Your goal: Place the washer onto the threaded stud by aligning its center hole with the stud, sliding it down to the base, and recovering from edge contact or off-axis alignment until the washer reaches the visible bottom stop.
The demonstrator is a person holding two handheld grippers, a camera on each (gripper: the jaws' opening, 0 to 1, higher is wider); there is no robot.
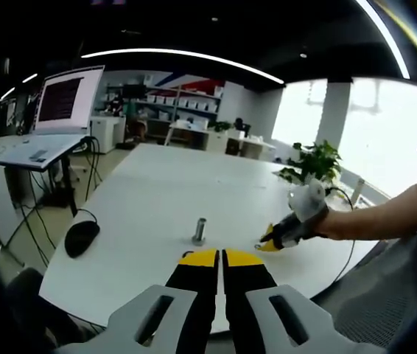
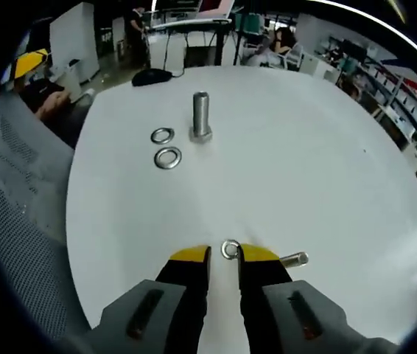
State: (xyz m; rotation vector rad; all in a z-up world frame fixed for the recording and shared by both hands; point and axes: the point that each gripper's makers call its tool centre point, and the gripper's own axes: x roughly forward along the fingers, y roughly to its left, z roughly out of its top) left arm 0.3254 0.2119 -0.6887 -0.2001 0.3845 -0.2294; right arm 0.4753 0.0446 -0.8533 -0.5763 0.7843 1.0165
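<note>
A: Left gripper view: left gripper [image 1: 221,256] closed, empty, above the table's [image 1: 157,199] near edge; stud [image 1: 199,231] upright mid-table.

B: Right gripper view: right gripper [image 2: 224,253] pinches washer [image 2: 230,249] by its rim. Likely light, stiff, slippery; edge hold suits it.

A large white table [image 1: 194,184] fills the middle of the left gripper view. At upper left, a lit monitor [image 1: 65,98] stands on a grey desk [image 1: 35,153] with cables hanging below. White shelves [image 1: 166,102] line the far wall at top centre. Bright windows [image 1: 370,125] glow at right behind a green plant [image 1: 313,162]. A curved ceiling light [image 1: 186,57] arcs across the top.
</note>
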